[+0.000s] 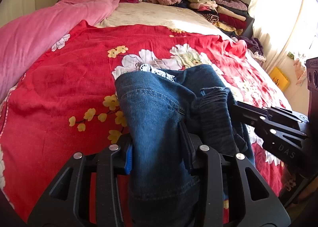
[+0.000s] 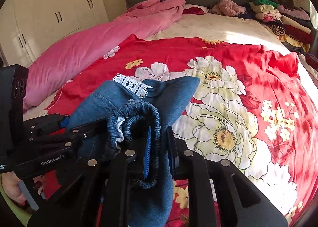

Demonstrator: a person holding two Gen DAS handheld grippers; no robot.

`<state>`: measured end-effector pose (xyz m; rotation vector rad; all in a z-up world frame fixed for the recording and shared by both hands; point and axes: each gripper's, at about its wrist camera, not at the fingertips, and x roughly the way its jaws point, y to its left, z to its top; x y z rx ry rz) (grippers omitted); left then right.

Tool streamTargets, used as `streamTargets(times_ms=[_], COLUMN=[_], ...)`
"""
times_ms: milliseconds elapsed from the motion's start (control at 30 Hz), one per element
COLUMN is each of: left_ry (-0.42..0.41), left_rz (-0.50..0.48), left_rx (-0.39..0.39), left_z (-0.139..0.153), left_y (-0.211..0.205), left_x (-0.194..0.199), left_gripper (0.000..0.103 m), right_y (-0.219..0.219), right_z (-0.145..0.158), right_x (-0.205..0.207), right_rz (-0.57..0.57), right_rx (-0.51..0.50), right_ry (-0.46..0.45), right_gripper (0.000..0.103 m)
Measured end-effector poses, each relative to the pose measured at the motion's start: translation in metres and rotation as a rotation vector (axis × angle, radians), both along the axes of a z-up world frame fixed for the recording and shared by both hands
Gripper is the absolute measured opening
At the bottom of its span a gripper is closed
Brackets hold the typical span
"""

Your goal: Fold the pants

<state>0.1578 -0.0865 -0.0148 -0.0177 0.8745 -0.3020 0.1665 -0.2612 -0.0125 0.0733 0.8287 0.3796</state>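
Above the red flowered bedspread (image 1: 59, 91), both claws hold soft, floppy blue denim pants (image 1: 159, 107): left claw (image 1: 159, 155) on thick fabric, right claw (image 2: 159, 147) probably pinching the elastic waistband.

Both wrist views look steeply down, close over the shared red floral bedspread (image 1: 59, 87).

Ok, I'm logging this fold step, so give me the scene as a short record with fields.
garment: blue denim pants, bunched, white lace trim
left gripper: shut on pants fabric
right gripper: shut on elastic waistband
surface: red floral blanket on bed
nearby: pink quilt to one side, folded clothes stack near headboard
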Motion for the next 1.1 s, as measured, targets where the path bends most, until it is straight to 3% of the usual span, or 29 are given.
streamTargets(times_ms=[67,167,500,700,767,900,1000,1100], left_ry=[0.004,0.01,0.059,0.076,0.07,0.062,0.054,0.043], left_rz=[0.005,0.011,0.015,0.021,0.021,0.023,0.028,0.038], left_rx=[0.01,0.02,0.044,0.039,0.038,0.035,0.035,0.028], left_z=[-0.002,-0.004,-0.021,-0.027,-0.026,-0.023,-0.021,-0.016], left_y=[0.001,0.001,0.003,0.007,0.007,0.008,0.01,0.013], left_x=[0.001,0.001,0.002,-0.001,-0.002,-0.006,-0.008,-0.011], left_gripper=[0.038,0.046,0.058,0.063,0.064,0.068,0.072,0.076], right_y=[-0.007,-0.013,-0.008,-0.012,-0.015,-0.02,-0.026,-0.031], right_z=[-0.003,-0.008,-0.038,-0.039,-0.037,-0.032,-0.026,-0.017], right_x=[0.001,0.001,0.004,0.003,0.002,-0.003,-0.01,-0.018], right_rz=[-0.024,-0.035,-0.033,-0.041,-0.052,-0.064,-0.075,-0.089], right_rx=[0.006,0.001,-0.087,-0.07,-0.067,-0.044,-0.018,0.0], right_ry=[0.012,0.028,0.102,0.11,0.108,0.106,0.092,0.064], right_gripper=[0.033,0.045,0.05,0.054,0.062,0.064,0.078,0.08])
